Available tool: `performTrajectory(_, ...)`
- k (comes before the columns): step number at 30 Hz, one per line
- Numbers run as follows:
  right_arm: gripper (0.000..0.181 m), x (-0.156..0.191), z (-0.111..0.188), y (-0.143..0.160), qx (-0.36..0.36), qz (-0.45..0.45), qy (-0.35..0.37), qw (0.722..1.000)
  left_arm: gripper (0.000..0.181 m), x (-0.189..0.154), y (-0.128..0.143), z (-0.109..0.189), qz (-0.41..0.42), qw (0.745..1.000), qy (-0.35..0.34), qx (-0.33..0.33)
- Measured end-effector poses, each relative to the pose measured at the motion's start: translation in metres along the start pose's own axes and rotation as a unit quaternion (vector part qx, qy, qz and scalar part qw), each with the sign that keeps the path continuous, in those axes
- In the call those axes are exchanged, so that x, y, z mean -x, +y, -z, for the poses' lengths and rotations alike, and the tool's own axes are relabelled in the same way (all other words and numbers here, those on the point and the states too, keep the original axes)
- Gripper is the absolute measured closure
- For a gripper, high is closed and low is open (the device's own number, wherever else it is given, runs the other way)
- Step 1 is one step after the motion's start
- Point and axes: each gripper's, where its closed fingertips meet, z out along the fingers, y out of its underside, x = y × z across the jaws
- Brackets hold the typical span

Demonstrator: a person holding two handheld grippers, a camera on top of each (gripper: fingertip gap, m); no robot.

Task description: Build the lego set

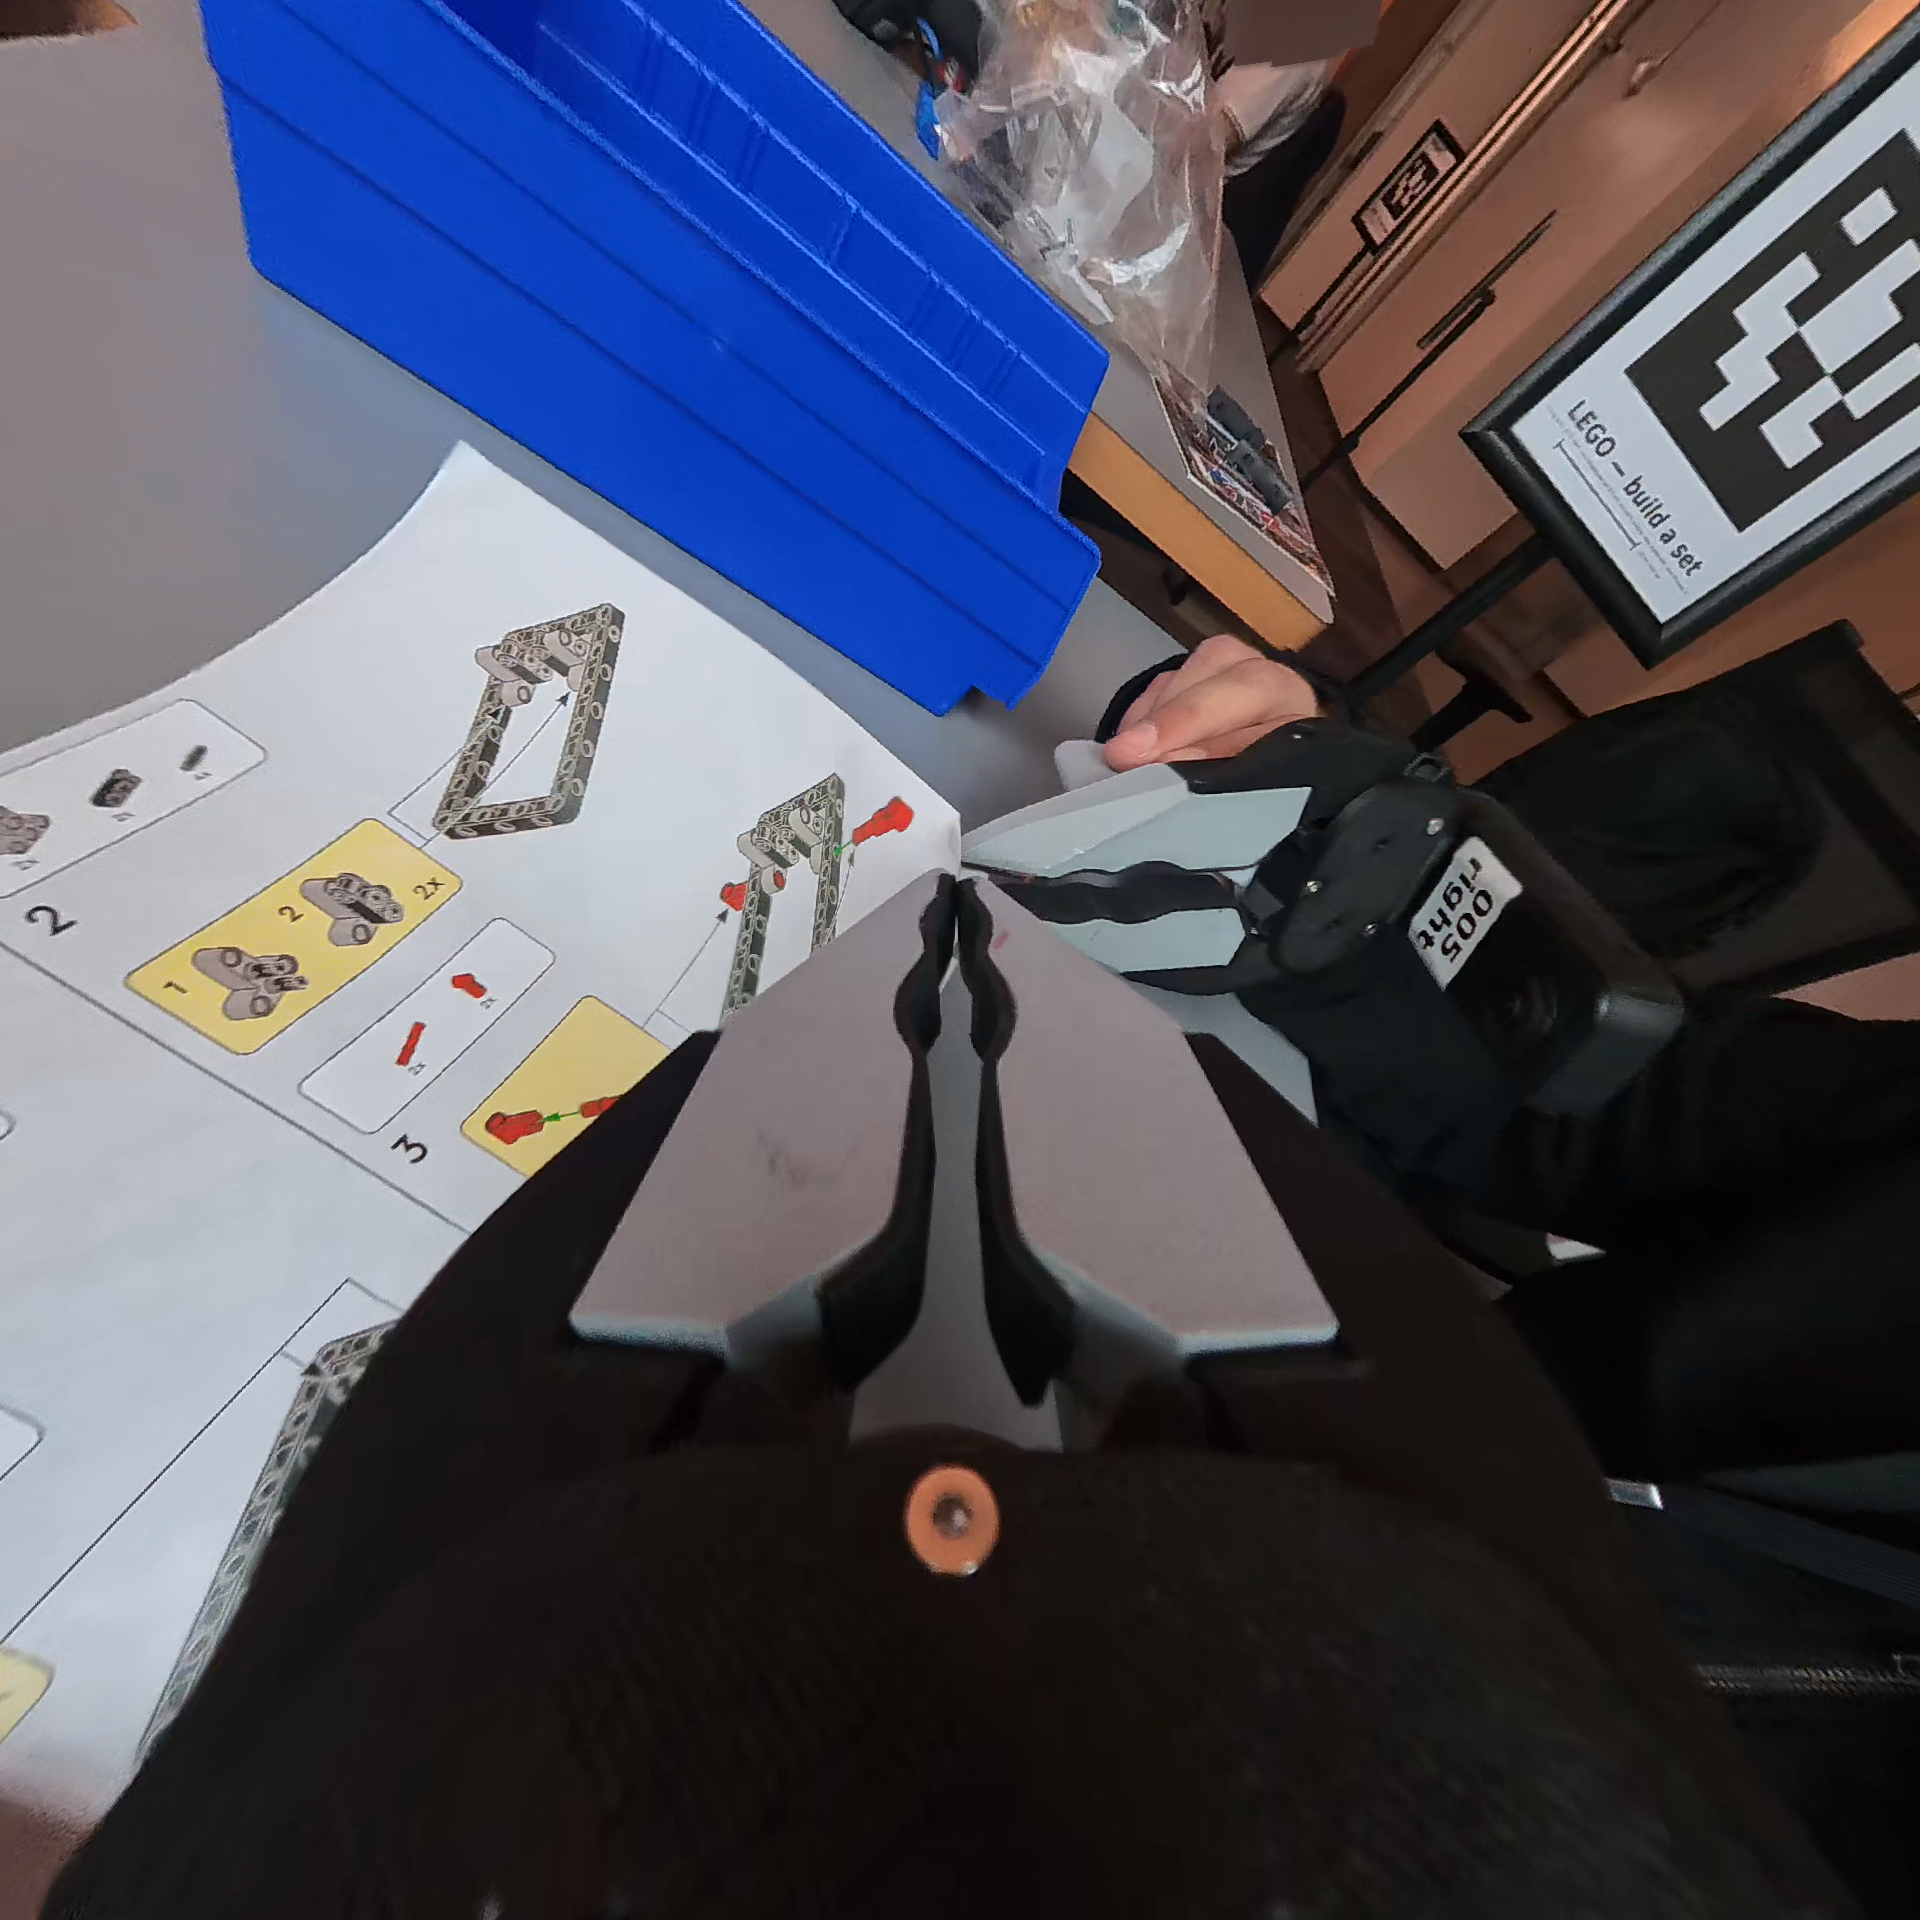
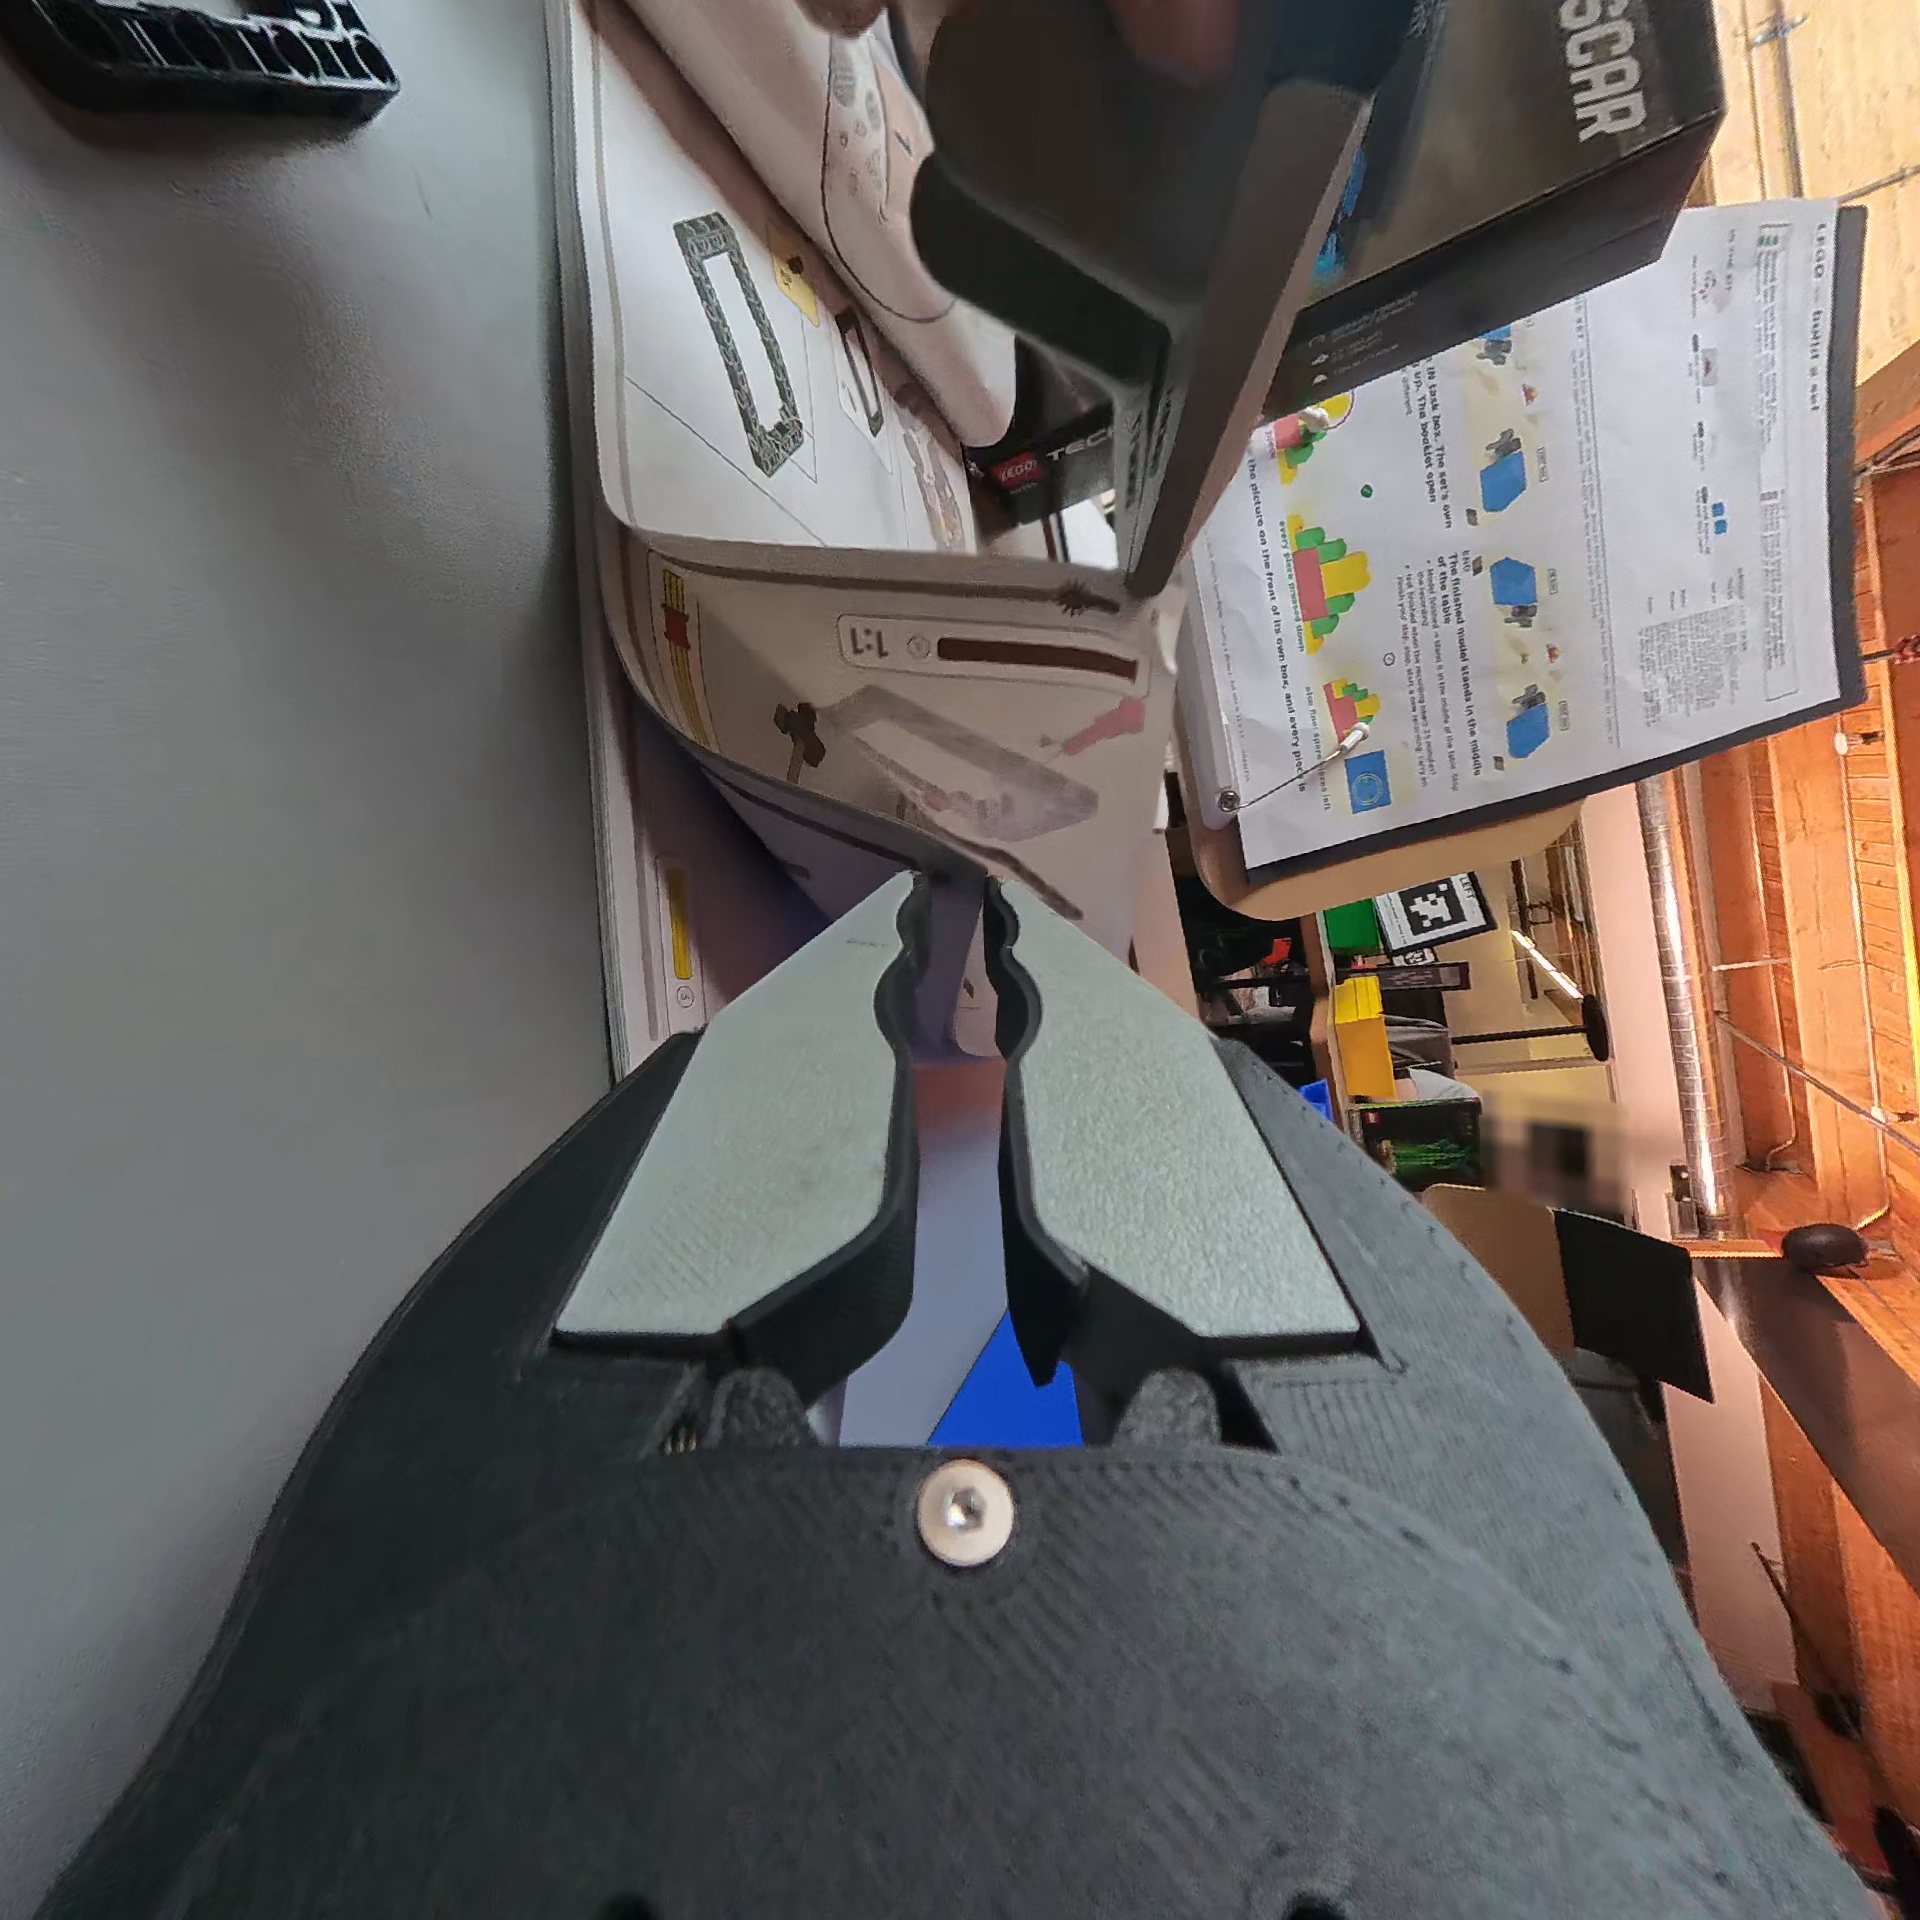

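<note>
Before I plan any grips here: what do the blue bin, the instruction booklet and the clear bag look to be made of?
Blue bin: rigid plastic, it seems, slightly glossy, with moulded ribs and stepped edges. Instruction booklet: printed paper, matte; one page curls up in the right wrist view. Clear bag: thin plastic film, crinkled and shiny.

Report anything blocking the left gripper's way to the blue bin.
Nothing visible does. The left gripper, jaws shut, hovers over the corner of the open instruction booklet. Only that flat page and bare grey table lie between it and the blue bin. The right gripper is off to one side.
</note>
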Motion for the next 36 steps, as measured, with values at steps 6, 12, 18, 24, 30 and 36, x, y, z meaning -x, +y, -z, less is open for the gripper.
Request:
performTrajectory(6, 0.172, 0.003, -0.002, 0.004, -0.003, -0.028, -0.014, 1.0, 0.181, -0.004, -0.01, 0.018, 0.008, 0.999, 0.0, -0.035)
performTrajectory(12, 0.158, 0.001, 0.018, -0.018, -0.071, -0.099, -0.035, 0.992, 0.181, -0.009, -0.011, 0.017, -0.008, 0.999, -0.006, -0.033)
performTrajectory(18, 0.181, -0.018, 0.043, -0.041, -0.178, -0.321, -0.083, 0.926, 0.181, -0.008, -0.016, 0.005, 0.031, 0.998, 0.03, -0.044)
performTrajectory(24, 0.181, 0.003, 0.008, -0.031, -0.101, -0.438, -0.141, 0.882, 0.181, 0.001, -0.003, 0.013, 0.014, 0.999, 0.003, -0.034)
performTrajectory(30, 0.176, 0.001, -0.021, -0.029, -0.058, -0.413, -0.105, 0.903, 0.181, 0.014, 0.007, 0.07, -0.007, 0.996, -0.052, -0.07)
performTrajectory(36, 0.181, -0.021, -0.073, -0.016, 0.034, -0.483, -0.052, 0.873, 0.181, 0.021, 0.011, 0.09, 0.003, 0.991, -0.074, -0.109)
